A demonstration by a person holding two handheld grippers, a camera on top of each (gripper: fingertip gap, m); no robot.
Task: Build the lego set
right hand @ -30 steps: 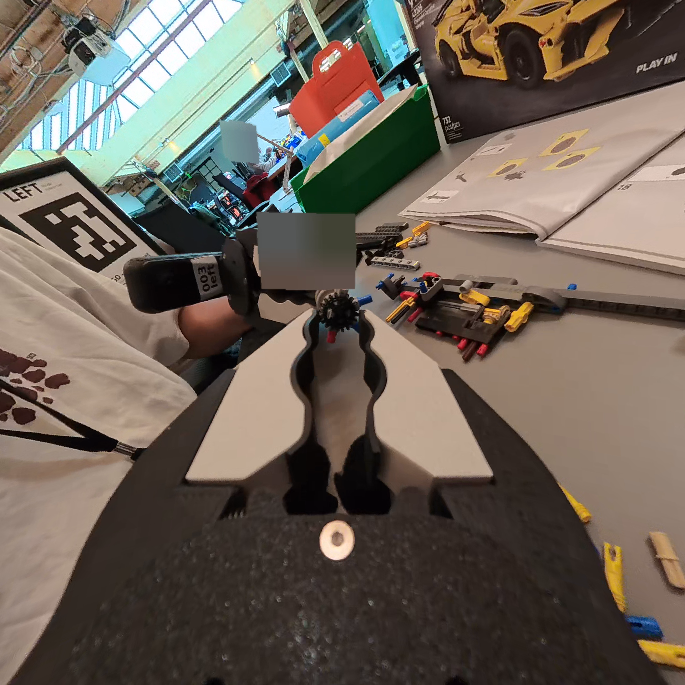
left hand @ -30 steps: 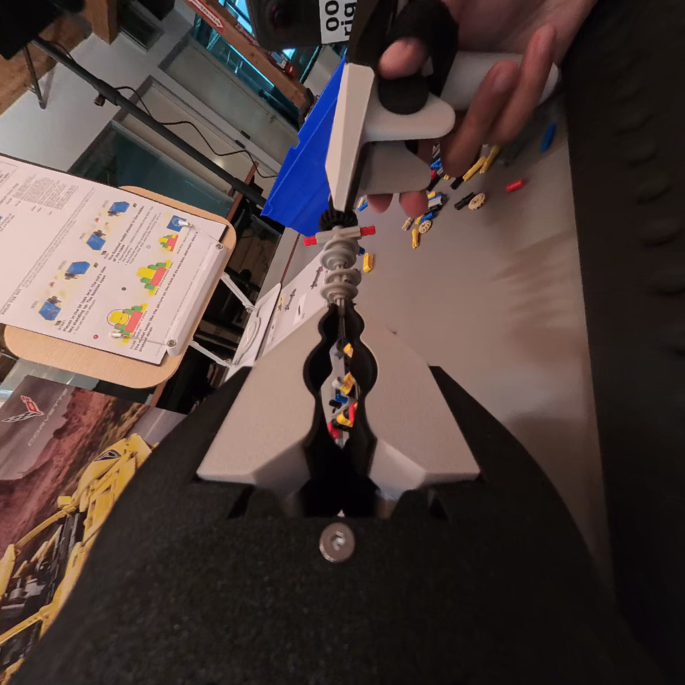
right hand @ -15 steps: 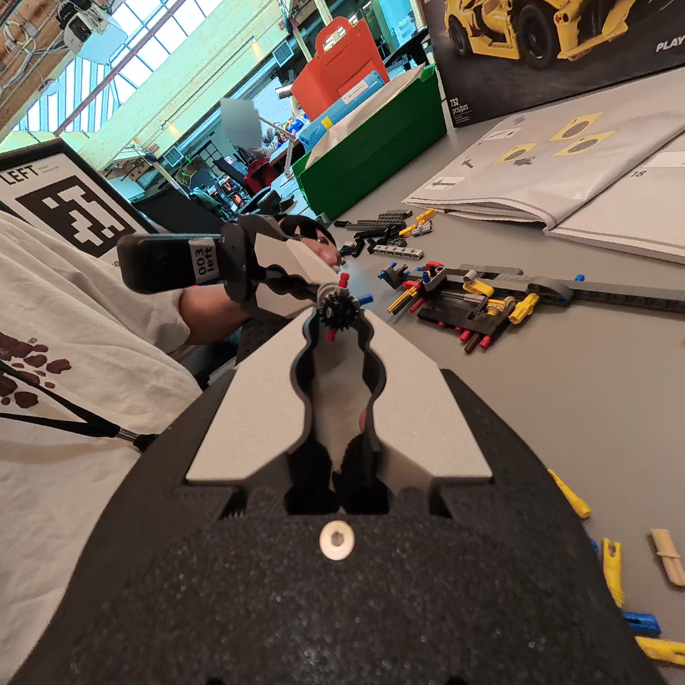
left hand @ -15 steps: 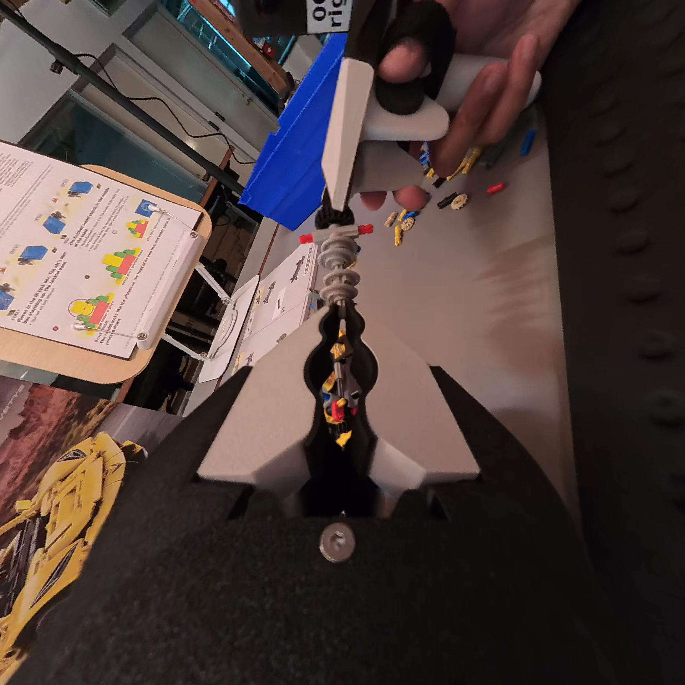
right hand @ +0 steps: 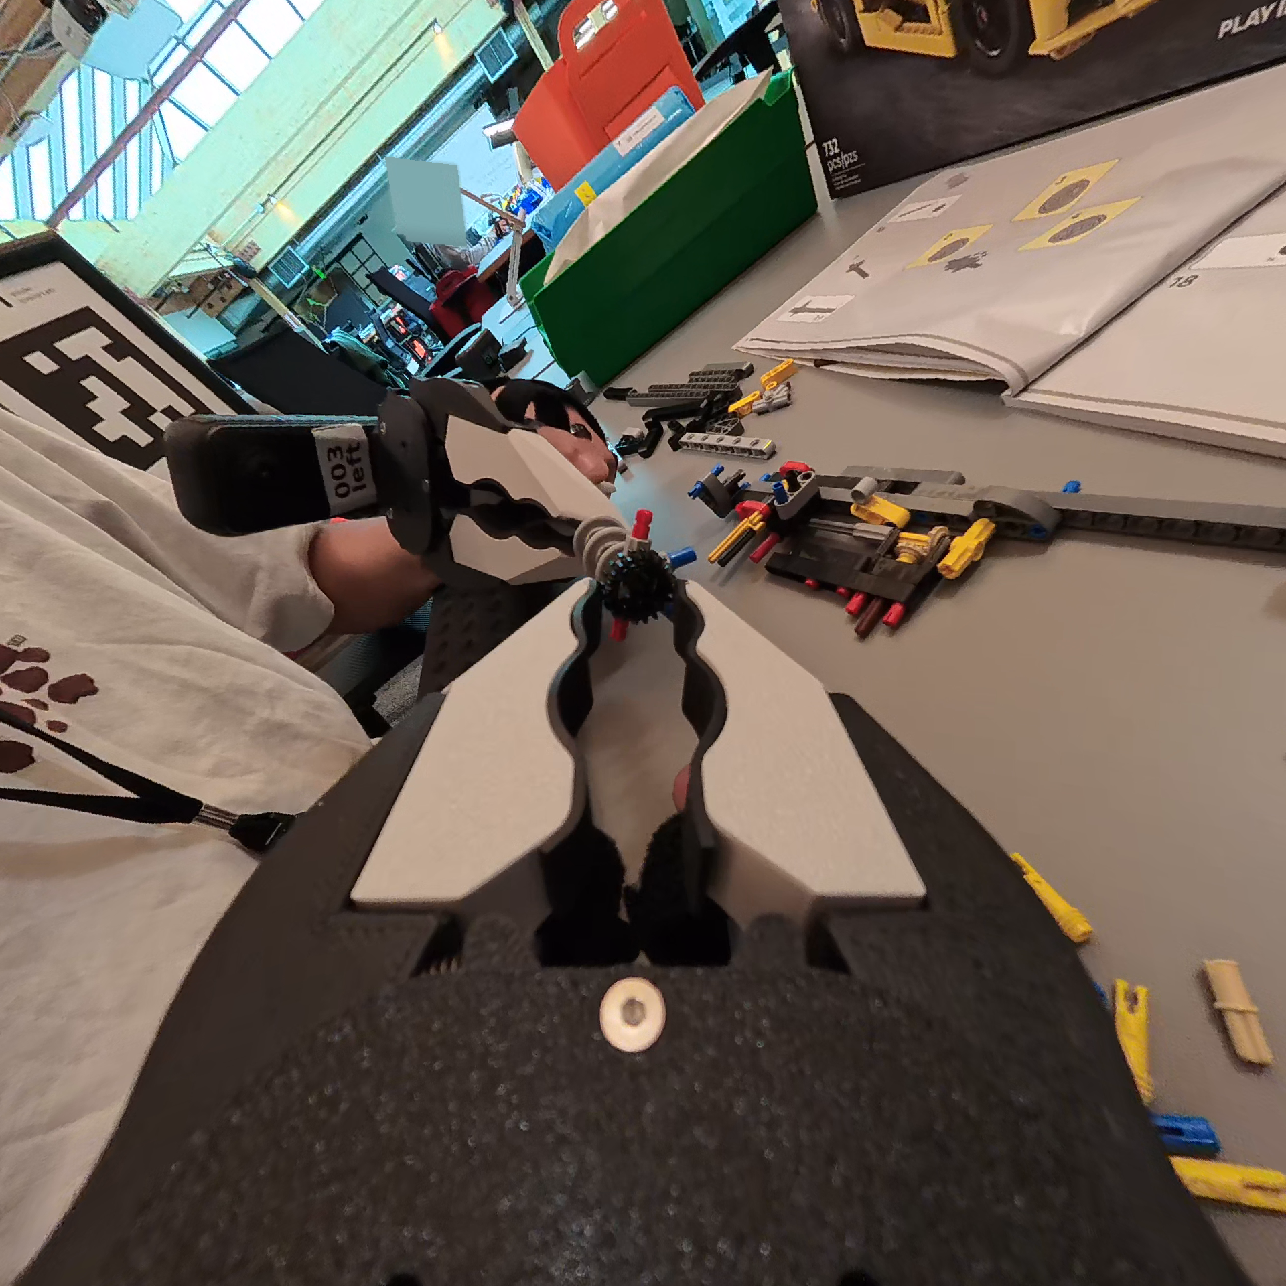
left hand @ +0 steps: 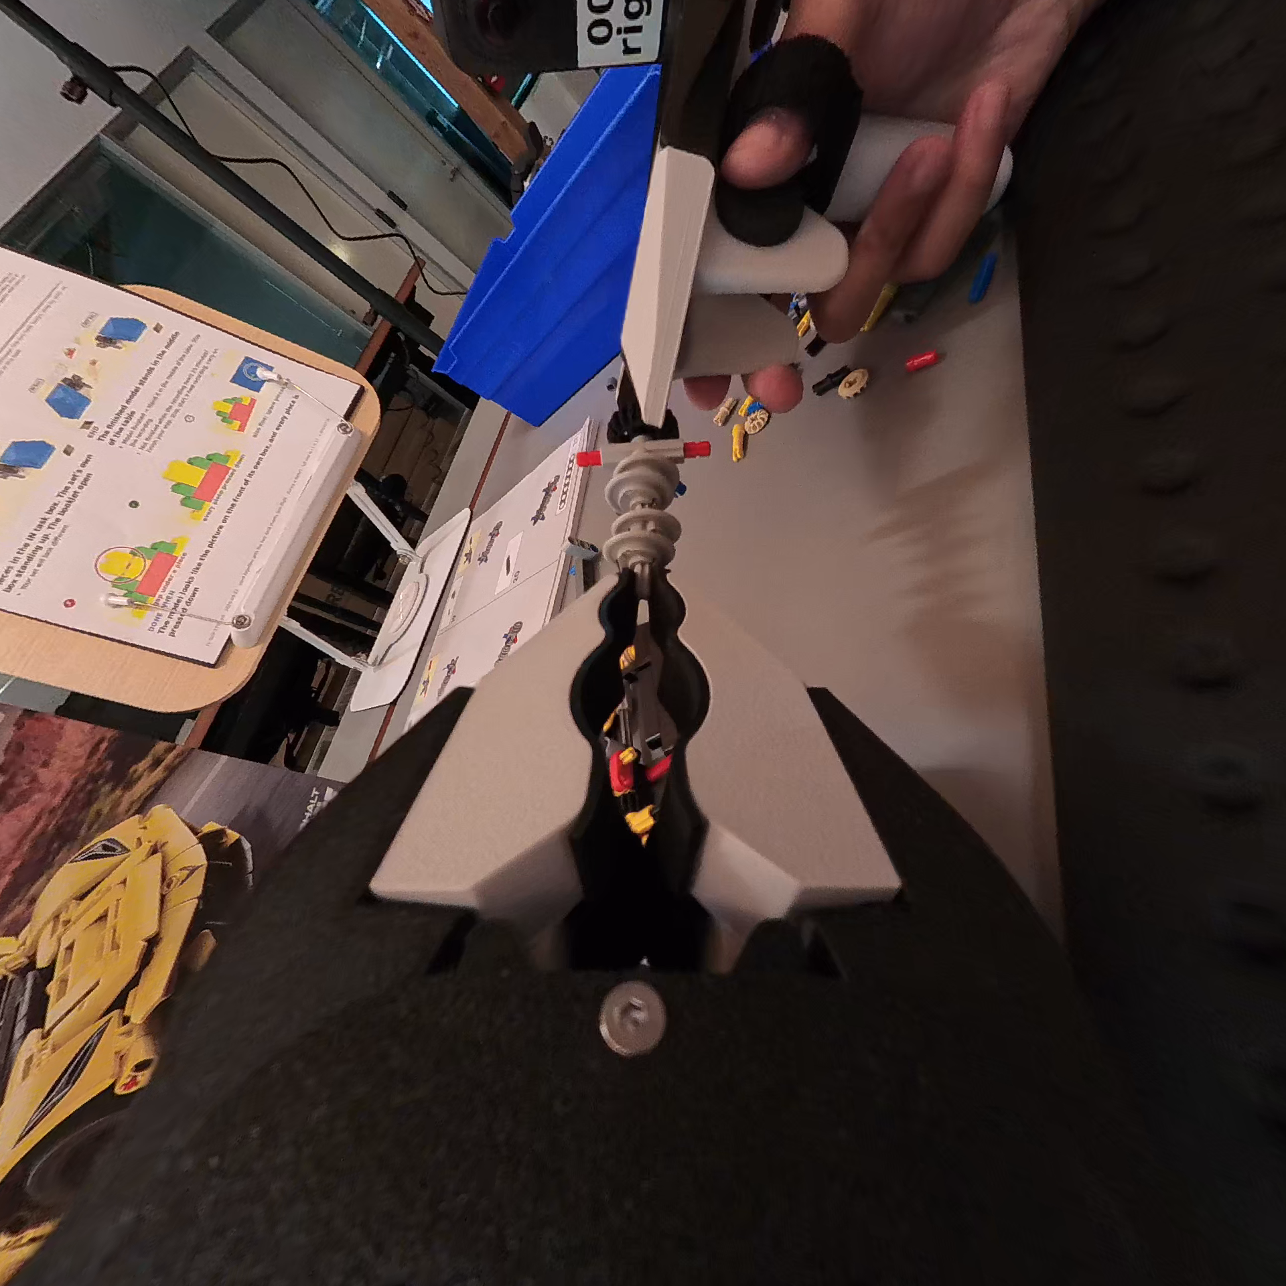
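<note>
I hold a small lego sub-assembly between both grippers, above the table. It has two grey ribbed worm pieces (left hand: 640, 515), a grey cross bar with red pin ends (left hand: 644, 452) and a black gear (right hand: 637, 584). My left gripper (left hand: 644, 584) is shut on the thin axle end below the worm pieces; it also shows in the right wrist view (right hand: 529, 515). My right gripper (right hand: 637, 595) is shut on the black gear; it shows edge-on in the left wrist view (left hand: 651, 410), held by a hand. The partly built chassis (right hand: 870, 536) lies on the grey table.
A blue bin (left hand: 557, 278), an instruction sheet on a wooden stand (left hand: 160, 487) and the set's box (left hand: 104, 939) are left of the table. A green bin (right hand: 668, 243), open manual (right hand: 1044, 264), dark beams (right hand: 696, 410) and loose pins (right hand: 1127, 1030) lie around. My right fingertips sit around 4 cm from my left ones.
Both grippers keep their hold on the sub-assembly. In the right wrist view the left gripper has tilted and swung down and to the right, and the red pin ends have turned.
</note>
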